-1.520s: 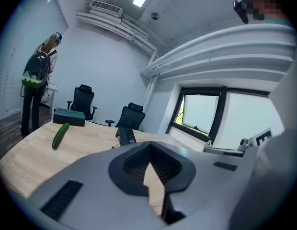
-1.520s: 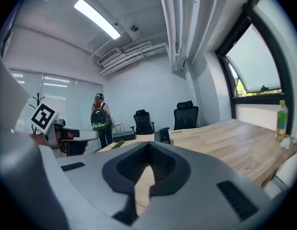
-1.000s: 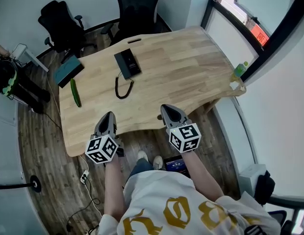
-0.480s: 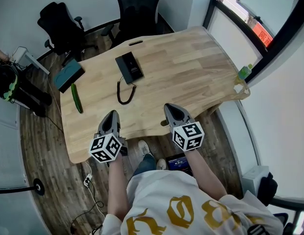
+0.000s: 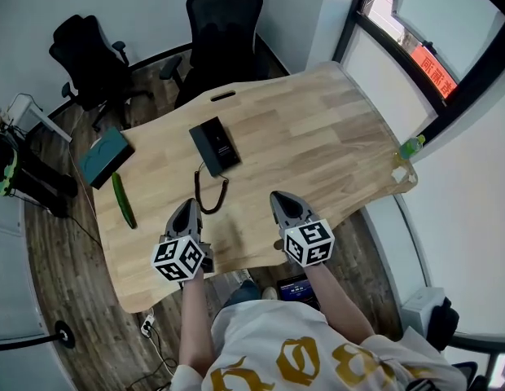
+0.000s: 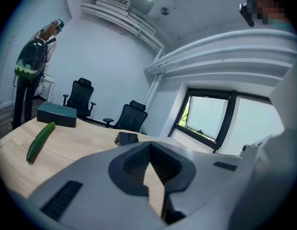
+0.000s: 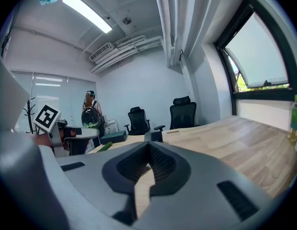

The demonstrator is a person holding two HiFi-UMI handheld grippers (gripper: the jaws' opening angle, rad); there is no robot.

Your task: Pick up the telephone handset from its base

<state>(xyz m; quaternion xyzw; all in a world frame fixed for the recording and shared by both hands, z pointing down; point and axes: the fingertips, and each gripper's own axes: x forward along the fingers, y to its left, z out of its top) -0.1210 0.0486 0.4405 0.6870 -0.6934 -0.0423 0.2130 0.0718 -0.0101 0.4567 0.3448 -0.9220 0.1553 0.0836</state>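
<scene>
Trouble is waiting mostly in the coiled cord [image 5: 212,195], which is lying on the worktop [image 5: 318,129] between the left tongs [image 5: 187,204] and the telephone handset [image 5: 205,147], itself sitting on its base [image 5: 225,147] near the middle. Both left and right tongs [image 5: 281,195] are clenched on nothing, hovering over the near edge. Arriving unopened, either could shove the set away; a snagged cord could drag the base along.
</scene>
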